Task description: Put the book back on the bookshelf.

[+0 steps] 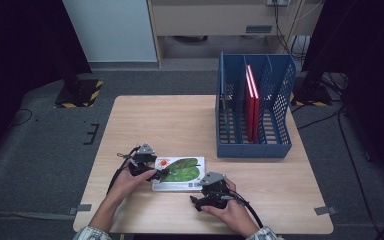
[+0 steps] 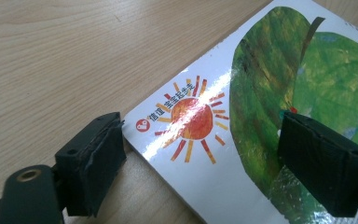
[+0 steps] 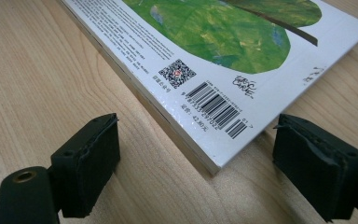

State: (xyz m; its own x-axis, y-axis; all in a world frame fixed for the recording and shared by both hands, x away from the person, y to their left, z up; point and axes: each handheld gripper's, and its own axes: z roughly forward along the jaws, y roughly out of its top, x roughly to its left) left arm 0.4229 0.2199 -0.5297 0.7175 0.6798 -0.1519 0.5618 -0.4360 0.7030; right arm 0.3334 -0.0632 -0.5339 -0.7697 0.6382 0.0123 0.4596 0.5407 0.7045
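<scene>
Lying flat on the counter (image 1: 145,120), the picture book (image 1: 180,173) sits between the left gripper (image 2: 200,154) and the right gripper (image 3: 196,163), both wide and empty. Closing on one corner alone may slide or pivot its glossy cover.

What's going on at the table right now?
A person has a pair of tongs at each end of a book lying flat on the table. The left tongs straddle the corner by the sun picture, jaws open. The right tongs sit open at the barcode corner, not gripping. A blue rack with red books stands behind.
</scene>
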